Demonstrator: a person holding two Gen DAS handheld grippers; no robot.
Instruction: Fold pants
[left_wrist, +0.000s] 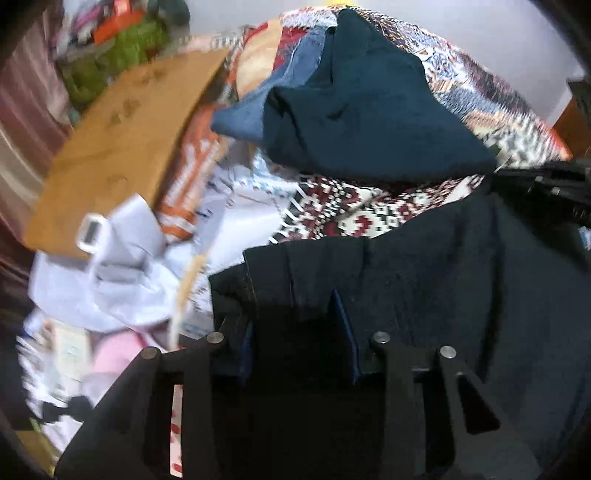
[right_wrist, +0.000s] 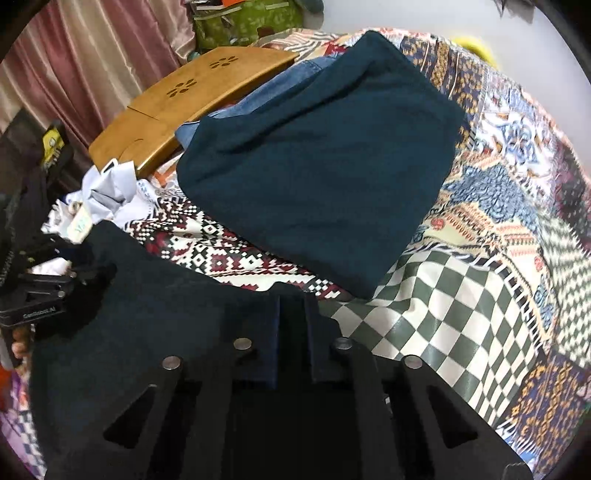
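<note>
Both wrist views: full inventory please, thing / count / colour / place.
dark pants: one, near-black navy, nearest on the bed, held up at its edge by both tongs
folded teal garment: one, dark teal, on the bedspread beyond the pants
denim garment: one, blue, under the teal piece, partly hidden
bedspread: one, patchwork of many colours, under everything
wooden lap tray: one, tan with cut-out holes, far left on the bed
white clothing heap: count unclear, white, beside the tray
green bag: one, green, behind the tray
curtain: pink, far left
left tongs: black, shut on pants edge
right tongs: black, shut on pants edge
</note>
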